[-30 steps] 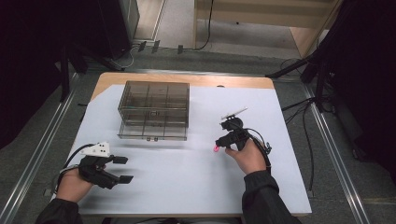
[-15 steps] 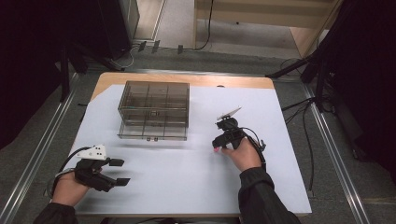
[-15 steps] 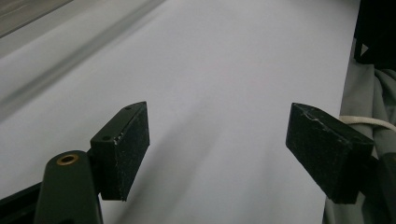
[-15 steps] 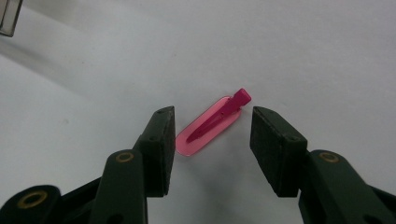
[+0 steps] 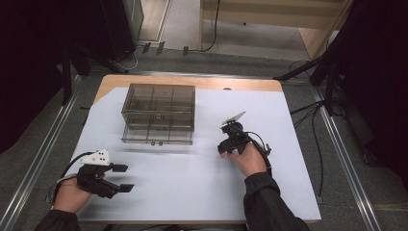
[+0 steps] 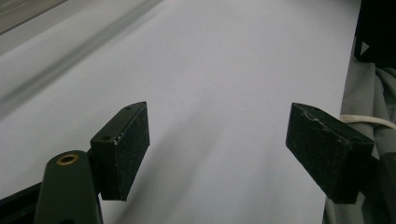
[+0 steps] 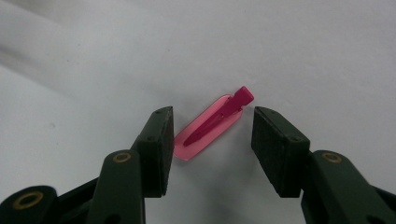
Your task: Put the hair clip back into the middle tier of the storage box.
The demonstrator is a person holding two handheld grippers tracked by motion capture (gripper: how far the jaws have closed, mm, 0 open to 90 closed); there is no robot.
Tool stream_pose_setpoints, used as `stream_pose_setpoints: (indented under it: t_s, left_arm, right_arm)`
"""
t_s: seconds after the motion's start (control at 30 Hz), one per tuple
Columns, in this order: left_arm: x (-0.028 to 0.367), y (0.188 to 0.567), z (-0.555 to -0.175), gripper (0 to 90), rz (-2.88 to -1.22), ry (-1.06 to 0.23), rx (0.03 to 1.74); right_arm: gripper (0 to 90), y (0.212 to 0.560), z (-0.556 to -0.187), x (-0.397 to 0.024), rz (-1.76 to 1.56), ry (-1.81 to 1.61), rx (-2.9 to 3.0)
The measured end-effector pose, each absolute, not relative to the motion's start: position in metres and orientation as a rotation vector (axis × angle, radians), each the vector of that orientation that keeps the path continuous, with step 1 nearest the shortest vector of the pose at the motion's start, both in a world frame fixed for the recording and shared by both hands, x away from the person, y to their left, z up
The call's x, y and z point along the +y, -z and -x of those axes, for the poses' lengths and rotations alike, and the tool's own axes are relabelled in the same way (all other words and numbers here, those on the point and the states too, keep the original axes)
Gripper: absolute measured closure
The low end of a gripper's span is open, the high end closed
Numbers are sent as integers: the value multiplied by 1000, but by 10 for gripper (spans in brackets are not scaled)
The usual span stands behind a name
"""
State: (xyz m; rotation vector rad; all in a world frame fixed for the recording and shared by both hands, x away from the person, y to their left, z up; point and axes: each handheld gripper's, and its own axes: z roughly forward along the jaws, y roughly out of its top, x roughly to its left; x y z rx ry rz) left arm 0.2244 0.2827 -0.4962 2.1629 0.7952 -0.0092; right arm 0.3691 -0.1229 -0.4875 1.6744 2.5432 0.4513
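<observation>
Lying flat on the white sheet (image 5: pixel 192 183), the pink hair clip (image 7: pixel 215 122) sits between the spread jaws of the right gripper (image 7: pixel 211 144), just ahead of their tips and apart from both pads. In the right gripper view its long axis runs on a slant, from near the left-hand jaw up toward the tip of the right-hand one, so it is neither square across the gap nor in line with it. In my judgement a close would meet the clip cornerwise unless the hand turns a little first. In the high view the left gripper (image 5: pixel 120 178) rests well apart near the table's near edge, jaws wide and empty, so the right hand is plainly the nearer. A clear compartment box (image 5: pixel 159 113) stands beyond.
</observation>
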Motion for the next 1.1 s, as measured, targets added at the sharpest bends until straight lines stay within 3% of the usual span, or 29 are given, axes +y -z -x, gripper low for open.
stream_pose_setpoints:
  t_s: [0.27,0.73,0.9,1.1]
  left_arm:
    - [282,496,-224,225,-2165,5,797]
    - [282,496,-224,225,-2166,6,797]
    - [282,496,-224,225,-2169,8,797]
    - [282,496,-224,225,-2169,7,795]
  right_arm:
    - [513,489,-369,-115,-1647,-420,2525]
    - [646,489,-367,-114,-1542,-358,2547]
    - [765,488,-367,-115,-1525,-354,2575]
    - [774,488,-368,-116,-1538,-360,2584]
